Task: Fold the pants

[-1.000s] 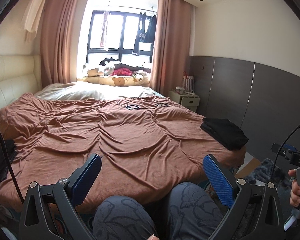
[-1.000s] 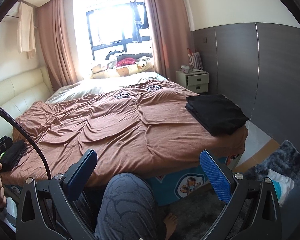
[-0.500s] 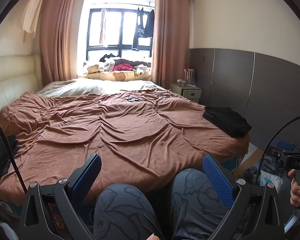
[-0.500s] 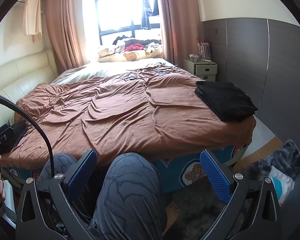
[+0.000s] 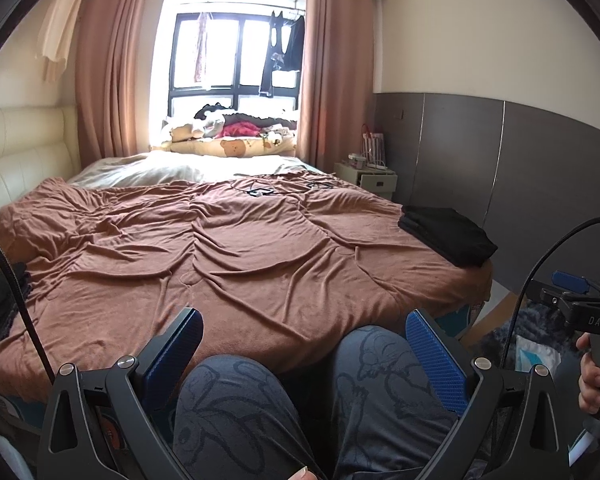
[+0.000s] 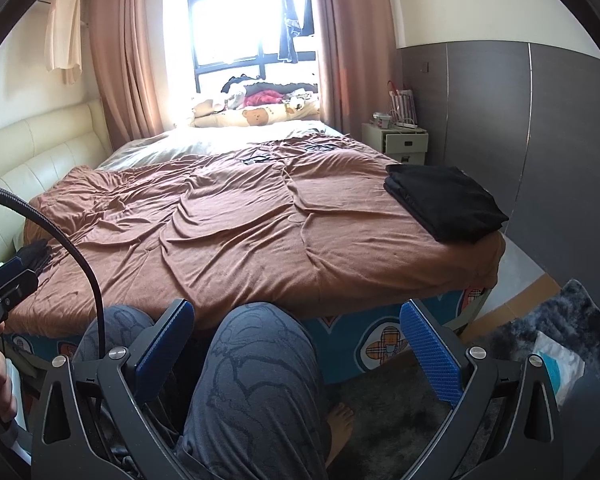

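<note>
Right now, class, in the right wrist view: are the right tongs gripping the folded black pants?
No: the right tongs are open and empty, while the folded black pants lie on the bed's corner.

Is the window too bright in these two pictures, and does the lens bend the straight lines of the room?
In the right wrist view the window is blown out to white, with glare spilling onto the pale bedding; in the left wrist view the window keeps its dark frame and panes. Both views show fisheye bending: the grey wall panels curve, and black corners ring each picture.
</note>
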`<action>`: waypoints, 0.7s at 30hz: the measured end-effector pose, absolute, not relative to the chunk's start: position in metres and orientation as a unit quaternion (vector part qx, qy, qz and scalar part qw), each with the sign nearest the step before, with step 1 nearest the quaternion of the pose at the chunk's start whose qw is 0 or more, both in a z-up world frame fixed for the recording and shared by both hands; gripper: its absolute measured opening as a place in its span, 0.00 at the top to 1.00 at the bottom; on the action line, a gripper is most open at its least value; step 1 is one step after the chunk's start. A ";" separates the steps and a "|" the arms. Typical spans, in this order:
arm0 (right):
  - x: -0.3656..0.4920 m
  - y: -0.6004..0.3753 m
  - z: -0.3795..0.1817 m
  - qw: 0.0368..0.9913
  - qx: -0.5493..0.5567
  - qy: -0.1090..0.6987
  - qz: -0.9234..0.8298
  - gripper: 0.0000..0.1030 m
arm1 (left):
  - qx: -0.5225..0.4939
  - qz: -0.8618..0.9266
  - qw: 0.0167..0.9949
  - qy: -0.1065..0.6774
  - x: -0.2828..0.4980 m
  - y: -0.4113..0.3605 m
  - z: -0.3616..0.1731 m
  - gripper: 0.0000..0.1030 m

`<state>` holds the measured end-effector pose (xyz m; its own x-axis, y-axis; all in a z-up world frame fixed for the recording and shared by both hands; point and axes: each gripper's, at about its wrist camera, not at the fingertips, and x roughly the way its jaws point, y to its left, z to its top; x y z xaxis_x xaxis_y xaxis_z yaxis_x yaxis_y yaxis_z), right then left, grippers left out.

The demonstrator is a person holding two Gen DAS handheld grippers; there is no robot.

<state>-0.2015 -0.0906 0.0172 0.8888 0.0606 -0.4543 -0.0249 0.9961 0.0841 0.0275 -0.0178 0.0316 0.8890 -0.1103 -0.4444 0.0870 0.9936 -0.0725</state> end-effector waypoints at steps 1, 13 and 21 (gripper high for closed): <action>-0.202 -0.091 0.017 0.972 0.036 0.233 0.019 0.00 | -0.025 -0.051 0.972 0.229 0.028 -0.018 0.032 0.01; -0.204 -0.093 0.015 0.973 0.038 0.227 0.017 0.00 | -0.027 -0.041 0.973 0.227 0.024 -0.018 0.033 0.01; -0.202 -0.097 0.012 0.973 0.037 0.226 0.017 0.00 | -0.028 -0.041 0.973 0.226 0.023 -0.019 0.035 0.01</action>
<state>-0.2019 -0.0967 0.0117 0.8973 0.0501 -0.4386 -0.0169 0.9967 0.0794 0.0226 -0.0192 0.0346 0.8943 -0.0929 -0.4377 0.0676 0.9950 -0.0731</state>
